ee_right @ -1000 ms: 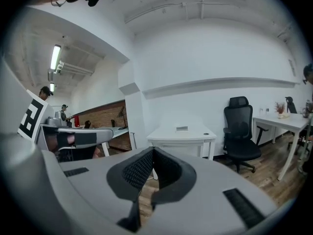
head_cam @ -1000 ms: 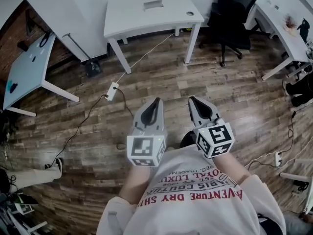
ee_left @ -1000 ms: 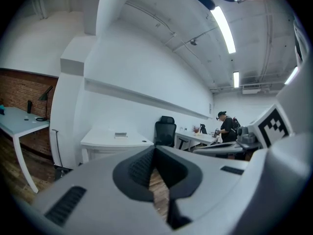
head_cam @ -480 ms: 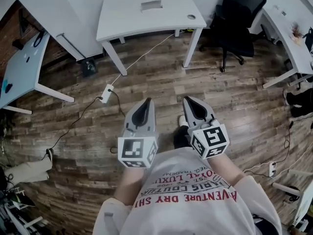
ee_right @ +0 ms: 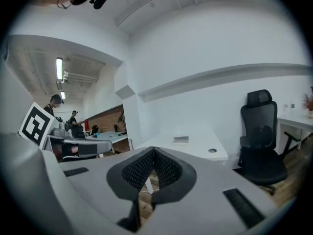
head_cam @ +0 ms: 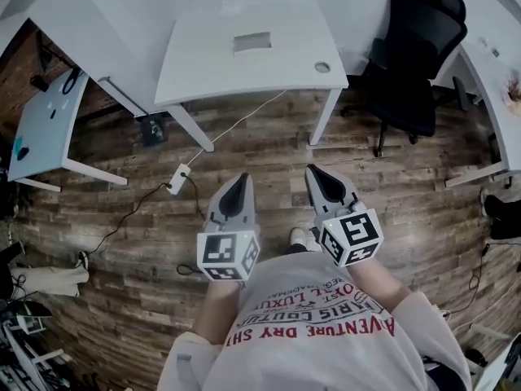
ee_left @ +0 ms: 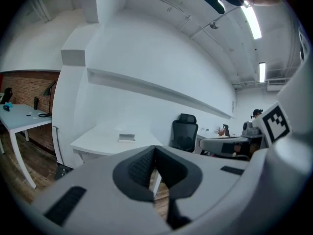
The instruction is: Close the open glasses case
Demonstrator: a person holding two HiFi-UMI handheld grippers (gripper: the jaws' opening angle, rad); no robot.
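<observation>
Two hand-held grippers, left (head_cam: 242, 177), right (head_cam: 313, 169); ribbed black pads (ee_left: 140, 168) together

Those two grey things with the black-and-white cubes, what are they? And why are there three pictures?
They are grabbers, one in each of a person's hands. The left gripper and the right gripper each have two jaws that pinch, like tongs. The patterned cubes are part of them.

One picture comes from a camera on the person's head. It looks down at the wooden floor and at the person's own shirt. The other two come from little cameras riding on the grippers, looking along the jaws.

Both pairs of jaws are shut and hold nothing. Ahead stands a white desk with a small pale box on it, too far away to tell what it is. A black chair stands beside the desk.
</observation>
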